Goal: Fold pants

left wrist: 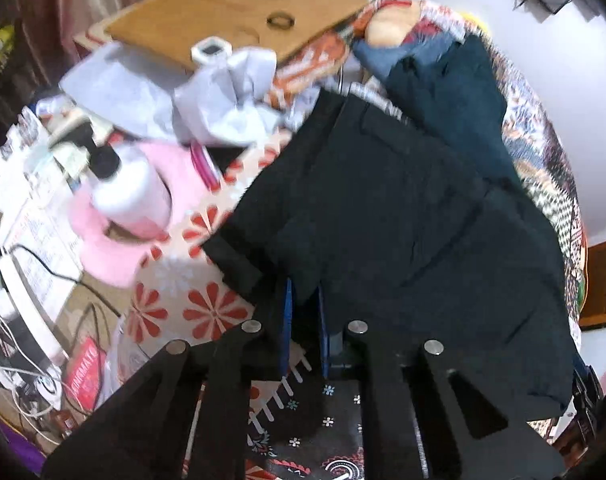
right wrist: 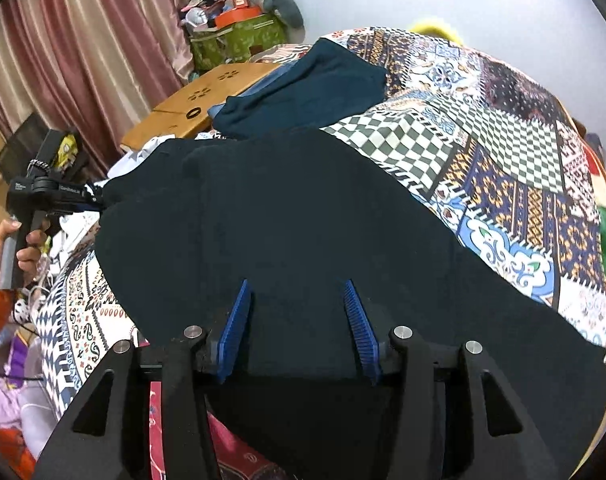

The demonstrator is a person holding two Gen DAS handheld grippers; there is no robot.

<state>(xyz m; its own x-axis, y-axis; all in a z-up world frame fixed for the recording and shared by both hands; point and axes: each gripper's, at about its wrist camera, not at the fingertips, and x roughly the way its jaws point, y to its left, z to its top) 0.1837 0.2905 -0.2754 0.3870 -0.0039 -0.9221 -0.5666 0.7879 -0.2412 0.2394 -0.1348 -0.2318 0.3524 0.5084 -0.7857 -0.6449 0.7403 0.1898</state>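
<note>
The black pants (right wrist: 287, 220) lie spread on the patterned bed (right wrist: 503, 168), the left hand-held gripper (left wrist: 303, 320) pinched narrow on their near edge to lift it, while the right hand-held gripper (right wrist: 299, 320) hovers half-wide over the cloth, gripping nothing.

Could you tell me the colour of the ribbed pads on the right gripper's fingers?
Blue ribbed pads, clearest in the right wrist view.

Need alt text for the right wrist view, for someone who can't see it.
The right gripper hangs open over dark pants spread on a patchwork bedspread, its blue fingers apart above the cloth. At the left edge a hand holds the left gripper at the pants' far end.
</note>
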